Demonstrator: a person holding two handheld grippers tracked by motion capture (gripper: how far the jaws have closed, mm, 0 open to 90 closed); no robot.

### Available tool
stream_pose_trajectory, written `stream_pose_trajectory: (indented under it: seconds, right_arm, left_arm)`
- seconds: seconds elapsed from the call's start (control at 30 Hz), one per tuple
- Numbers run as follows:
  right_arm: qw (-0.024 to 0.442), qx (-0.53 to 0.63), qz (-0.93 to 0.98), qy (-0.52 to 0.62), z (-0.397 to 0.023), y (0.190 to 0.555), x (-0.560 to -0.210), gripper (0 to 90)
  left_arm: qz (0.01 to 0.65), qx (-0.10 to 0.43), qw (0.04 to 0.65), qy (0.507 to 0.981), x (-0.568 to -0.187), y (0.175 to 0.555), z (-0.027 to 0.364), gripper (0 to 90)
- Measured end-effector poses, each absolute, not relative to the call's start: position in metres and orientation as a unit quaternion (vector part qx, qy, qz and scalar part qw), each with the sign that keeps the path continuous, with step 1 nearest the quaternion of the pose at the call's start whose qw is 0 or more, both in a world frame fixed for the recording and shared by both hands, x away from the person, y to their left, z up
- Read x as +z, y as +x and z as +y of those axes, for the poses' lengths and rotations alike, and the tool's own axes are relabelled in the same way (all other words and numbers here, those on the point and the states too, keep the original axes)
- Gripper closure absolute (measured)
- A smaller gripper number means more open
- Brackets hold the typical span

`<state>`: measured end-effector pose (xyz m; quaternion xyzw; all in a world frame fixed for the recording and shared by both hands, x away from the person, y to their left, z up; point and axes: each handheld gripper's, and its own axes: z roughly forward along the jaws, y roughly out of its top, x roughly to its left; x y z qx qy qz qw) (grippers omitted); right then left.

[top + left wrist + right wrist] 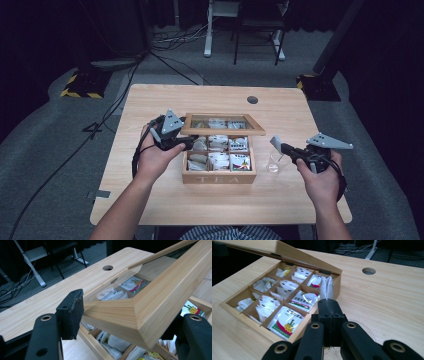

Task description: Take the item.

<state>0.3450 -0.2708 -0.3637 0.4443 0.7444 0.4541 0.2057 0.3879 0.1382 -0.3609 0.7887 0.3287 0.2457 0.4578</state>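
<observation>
The raised lid point(155, 302) is hiding the left gripper's point(125, 322) right pad and running past the frame's edge; print on the tea packets point(287, 323) is staying too small to read.

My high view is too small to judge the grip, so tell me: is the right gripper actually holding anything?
Observer: Yes. The right gripper is shut on a pale tea bag that stands up from its tips.
Operator: And the lid, where is it gripped?
Observer: The left gripper clamps it at a corner of its wooden frame, with the pad pressed against the edge.
</observation>
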Motion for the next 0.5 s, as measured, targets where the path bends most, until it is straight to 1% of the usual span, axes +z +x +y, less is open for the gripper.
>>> stream_pose_trajectory:
  seconds: [0.5]
  right_arm:
    - [0.227,0.469,0.719,0.46,-0.286,0.356,-0.377,90.0]
  left_arm:
    - [0.327,0.247,0.457,0.79,-0.361,0.388,0.137,34.5]
